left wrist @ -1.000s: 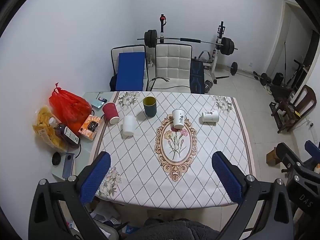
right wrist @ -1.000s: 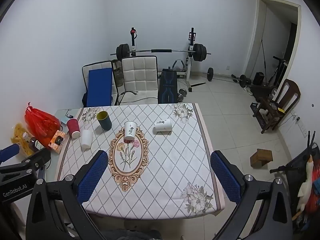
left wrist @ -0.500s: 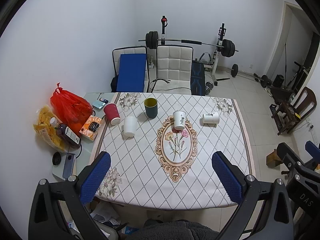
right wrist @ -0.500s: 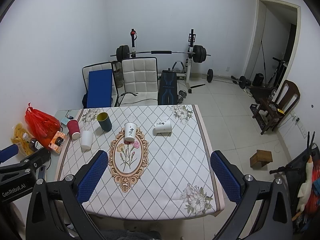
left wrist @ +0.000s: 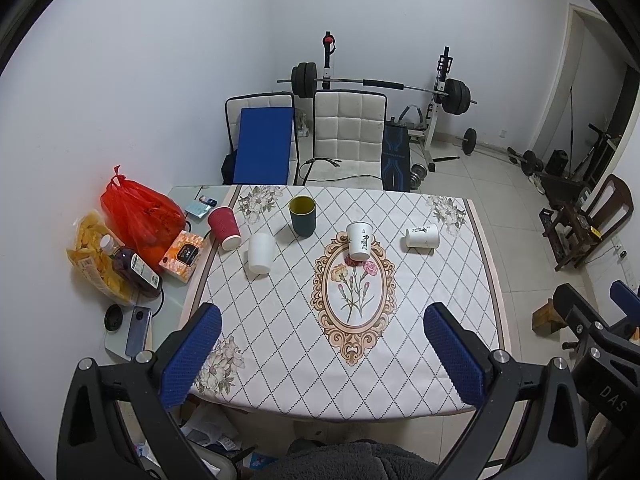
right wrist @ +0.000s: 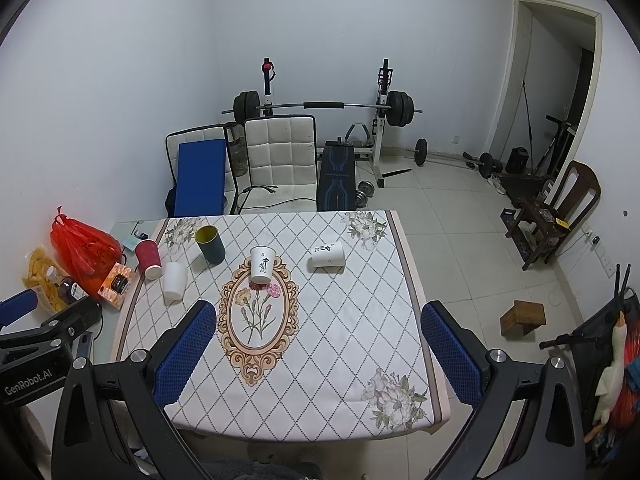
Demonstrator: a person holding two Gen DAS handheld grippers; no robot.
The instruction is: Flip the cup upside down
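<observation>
Several cups stand on the patterned tablecloth [left wrist: 280, 320]. A white printed cup [left wrist: 359, 240] [right wrist: 262, 265] stands upright at the top of the flower medallion. Another white printed cup [left wrist: 422, 236] [right wrist: 328, 254] lies on its side to the right. A dark green cup [left wrist: 303, 216] [right wrist: 210, 244] stands upright. A plain white cup [left wrist: 261, 253] [right wrist: 175, 281] and a red cup [left wrist: 224, 227] [right wrist: 148, 258] stand at the left. My left gripper [left wrist: 320, 354] and right gripper [right wrist: 318, 354] are open and empty, high above the table's near edge.
A red bag [left wrist: 138, 214], snacks, a bottle [left wrist: 132, 266], an orange box [left wrist: 182, 256] and a phone [left wrist: 138, 330] crowd the glass strip left of the cloth. Chairs [left wrist: 348, 136] and a barbell rack [left wrist: 380, 88] stand behind the table. A wooden chair [right wrist: 556, 208] is at right.
Both grippers have drawn slightly up and back, so the table sits a little smaller and lower in both views. The cups have not moved.
</observation>
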